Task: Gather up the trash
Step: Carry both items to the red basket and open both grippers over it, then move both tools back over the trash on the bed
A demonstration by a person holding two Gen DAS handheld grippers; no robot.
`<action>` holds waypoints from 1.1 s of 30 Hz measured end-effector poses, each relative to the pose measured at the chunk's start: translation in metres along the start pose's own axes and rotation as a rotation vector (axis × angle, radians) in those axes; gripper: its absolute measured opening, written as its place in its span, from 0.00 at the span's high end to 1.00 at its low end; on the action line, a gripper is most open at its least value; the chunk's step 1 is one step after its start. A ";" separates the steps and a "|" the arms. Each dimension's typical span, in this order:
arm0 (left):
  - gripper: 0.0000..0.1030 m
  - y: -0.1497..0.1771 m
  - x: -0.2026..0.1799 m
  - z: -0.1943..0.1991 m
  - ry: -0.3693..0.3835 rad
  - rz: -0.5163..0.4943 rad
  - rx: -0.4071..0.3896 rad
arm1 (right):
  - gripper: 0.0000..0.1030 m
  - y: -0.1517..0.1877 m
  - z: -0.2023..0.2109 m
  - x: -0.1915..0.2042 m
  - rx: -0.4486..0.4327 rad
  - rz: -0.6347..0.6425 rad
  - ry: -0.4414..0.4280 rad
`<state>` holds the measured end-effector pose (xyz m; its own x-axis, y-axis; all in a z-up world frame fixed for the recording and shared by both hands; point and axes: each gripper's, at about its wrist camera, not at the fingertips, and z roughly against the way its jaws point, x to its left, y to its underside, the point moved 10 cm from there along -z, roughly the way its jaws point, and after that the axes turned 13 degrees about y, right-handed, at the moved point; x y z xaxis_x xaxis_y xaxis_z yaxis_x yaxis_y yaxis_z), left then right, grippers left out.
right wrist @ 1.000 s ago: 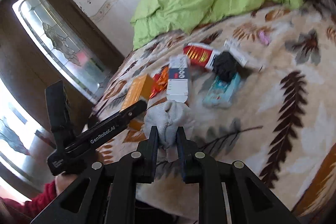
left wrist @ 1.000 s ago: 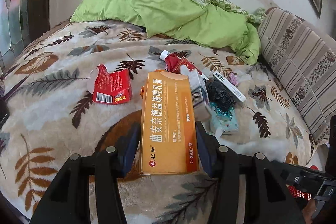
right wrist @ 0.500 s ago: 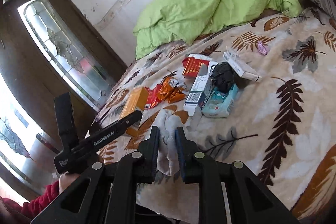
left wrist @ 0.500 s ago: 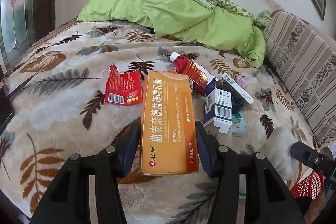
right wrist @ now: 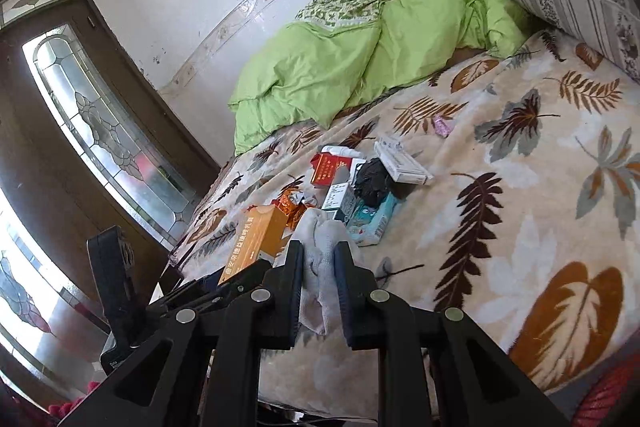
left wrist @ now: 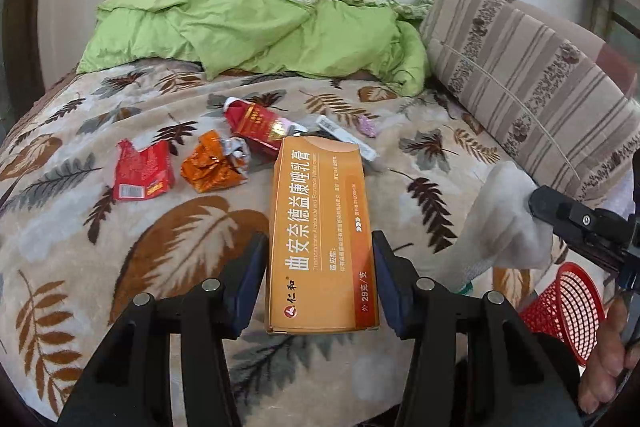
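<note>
**Op:** Left wrist view, scanning left to right. Torn red wrapper [left wrist: 142, 173] flat on the leaf-print blanket [left wrist: 60, 195]. Just right of it, crumpled orange foil wrapper [left wrist: 211, 165]. Behind that, a red pack [left wrist: 256, 127].

**Eng:** Left claw?

**Op:** My left gripper [left wrist: 320, 269] is clamped on the long orange ointment box [left wrist: 322, 239], one finger on each long side. Box points away from camera, far end over the trash pile.

**Eng:** And further right?

**Op:** White crumpled tissue wad [left wrist: 504, 223] pinched in my right gripper [left wrist: 538, 205], held off the blanket. Below it, a red mesh basket [left wrist: 568, 311] at the bed edge. Striped cushion [left wrist: 532, 91] behind.

**Eng:** Right wrist confirms?

**Op:** Yes. Right wrist view: fingers nearly together, squeezing the tissue wad [right wrist: 320, 259]. Orange box [right wrist: 258, 235] just to its left. Ahead on the blanket, a white carton [right wrist: 340, 197], black crumpled bag [right wrist: 372, 183], teal wipes pack [right wrist: 372, 221], flat white box [right wrist: 402, 163]. Green duvet [right wrist: 360, 67] bunched at the far end.
</note>
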<state>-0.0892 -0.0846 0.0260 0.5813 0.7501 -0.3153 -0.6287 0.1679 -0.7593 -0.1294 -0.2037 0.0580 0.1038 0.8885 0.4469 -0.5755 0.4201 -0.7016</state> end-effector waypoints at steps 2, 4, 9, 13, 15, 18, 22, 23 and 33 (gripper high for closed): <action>0.51 -0.001 -0.027 -0.002 0.053 -0.042 0.013 | 0.84 -0.005 0.021 -0.016 -0.025 -0.023 0.029; 0.51 -0.003 -0.059 -0.004 0.112 -0.087 0.025 | 0.84 -0.011 0.043 -0.033 -0.054 -0.040 0.069; 0.51 -0.004 -0.146 -0.012 0.267 -0.170 0.068 | 0.84 -0.020 0.116 -0.099 -0.131 -0.095 0.235; 0.51 0.013 -0.229 -0.028 0.415 -0.258 0.168 | 0.84 -0.015 0.170 -0.155 -0.170 -0.149 0.377; 0.51 0.026 -0.265 -0.035 0.486 -0.291 0.226 | 0.84 -0.007 0.196 -0.184 -0.181 -0.192 0.443; 0.51 0.046 -0.314 -0.046 0.579 -0.322 0.310 | 0.84 0.008 0.222 -0.220 -0.182 -0.258 0.510; 0.49 0.068 -0.364 -0.067 0.644 -0.359 0.386 | 0.83 0.025 0.237 -0.256 -0.165 -0.329 0.578; 0.43 0.072 -0.373 -0.072 0.656 -0.368 0.413 | 0.80 0.027 0.240 -0.262 -0.163 -0.337 0.595; 0.40 0.053 -0.334 -0.075 0.573 -0.246 0.384 | 0.51 0.018 0.246 -0.272 -0.193 -0.314 0.604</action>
<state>-0.2776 -0.3739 0.0486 0.8422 0.2274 -0.4889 -0.5205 0.5796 -0.6270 -0.3675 -0.4828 0.0603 0.7053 0.6434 0.2975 -0.2962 0.6488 -0.7010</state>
